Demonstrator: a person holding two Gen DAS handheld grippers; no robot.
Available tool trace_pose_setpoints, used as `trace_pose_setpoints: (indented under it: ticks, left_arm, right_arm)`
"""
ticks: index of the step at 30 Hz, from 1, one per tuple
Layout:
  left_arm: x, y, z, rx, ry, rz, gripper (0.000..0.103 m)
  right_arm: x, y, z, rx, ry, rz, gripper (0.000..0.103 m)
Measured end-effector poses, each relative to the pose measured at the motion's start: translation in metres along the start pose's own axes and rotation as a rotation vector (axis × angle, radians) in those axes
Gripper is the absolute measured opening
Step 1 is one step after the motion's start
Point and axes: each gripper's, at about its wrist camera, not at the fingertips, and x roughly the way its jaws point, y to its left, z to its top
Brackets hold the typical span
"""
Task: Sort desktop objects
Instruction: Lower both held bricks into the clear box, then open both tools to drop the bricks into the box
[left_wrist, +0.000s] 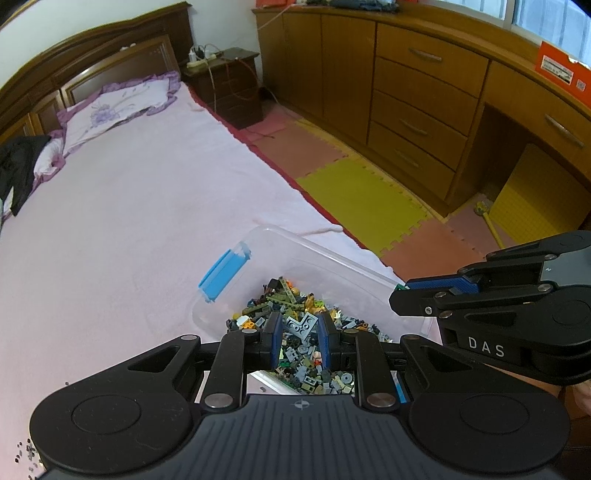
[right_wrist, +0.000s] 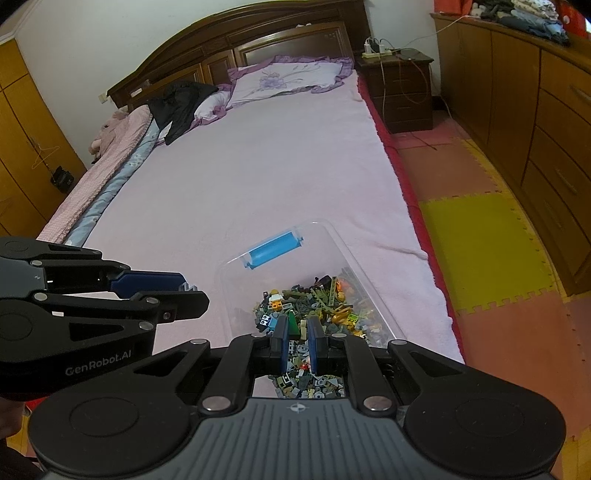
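Jaws of both grippers clenched: left gripper grasps a grey plate piece, right gripper pinches a small green brick. Both hang over the brick pile in a clear bin with a blue latch, on the pink bed.

A wide bed under a pale pink sheet fills the room, its dark wooden headboard against the white wall; a lilac flowered pillow lies at the head, a black garment crumpled just beside it; a dark nightstand stands at the bed's corner — a power strip with trailing cables on top; foam floor mats, pink and yellow, run alongside; wooden cabinets with drawers line the far wall — an orange box sits up on them.
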Motion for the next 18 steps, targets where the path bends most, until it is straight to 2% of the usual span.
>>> trace_pose_setpoints:
  ticks: [14, 18]
  left_arm:
    - [0.0026, -0.0027, 0.0016, 0.002, 0.003, -0.001, 0.023]
    - [0.0036, -0.0023, 0.0013, 0.002, 0.007, -0.005, 0.028]
  right_arm:
    - [0.0026, -0.0049, 0.0007, 0.004, 0.004, -0.01, 0.015]
    - [0.0033, -0.0052, 0.0008, -0.001, 0.002, -0.01, 0.016]
